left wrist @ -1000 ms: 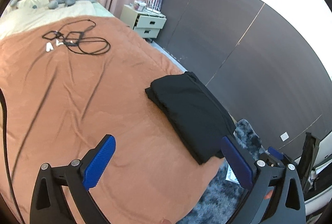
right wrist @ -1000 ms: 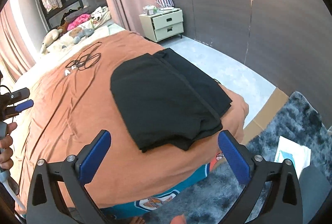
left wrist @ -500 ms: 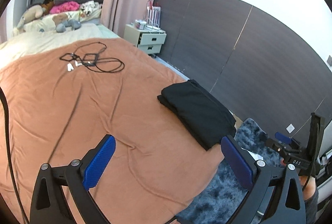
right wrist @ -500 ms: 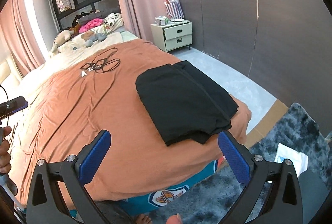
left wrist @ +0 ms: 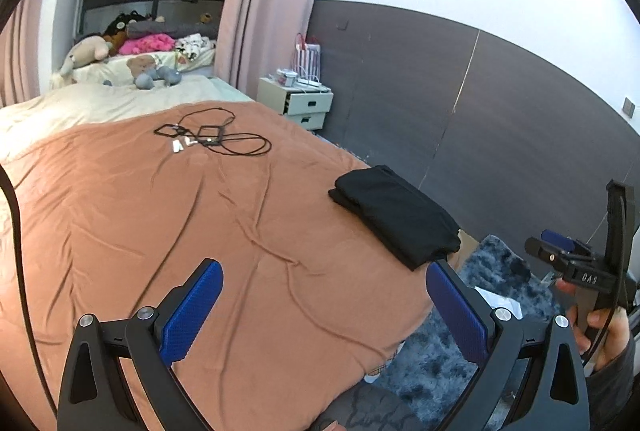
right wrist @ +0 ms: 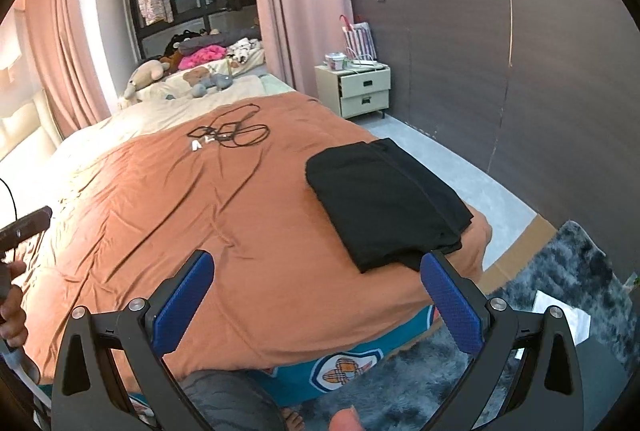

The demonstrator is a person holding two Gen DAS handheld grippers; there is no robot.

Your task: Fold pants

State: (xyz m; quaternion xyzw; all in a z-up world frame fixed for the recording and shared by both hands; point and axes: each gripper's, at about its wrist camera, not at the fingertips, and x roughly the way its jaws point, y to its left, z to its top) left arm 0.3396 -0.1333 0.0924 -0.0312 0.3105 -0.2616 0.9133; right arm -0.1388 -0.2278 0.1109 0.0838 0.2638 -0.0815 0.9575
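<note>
The black pants [right wrist: 384, 203] lie folded in a neat flat stack on the orange blanket [right wrist: 200, 215], near the right edge of the bed, close to its near corner. They look done, with the edges lined up and nothing hanging loose.

A second ago the pants filled much more of both views. Now they look smaller and farther off, so both claws have pulled back from the bed. That likely means the folding is finished.

The left gripper [left wrist: 320, 307] is wide open and holds nothing. The right gripper [right wrist: 316, 295] is wide open too, and empty. Neither one touches the pants.

Farther up the blanket lies a tangle of black cables [right wrist: 232, 131]. A fuzzy grey rug [right wrist: 560, 279] is on the floor to the right.
</note>
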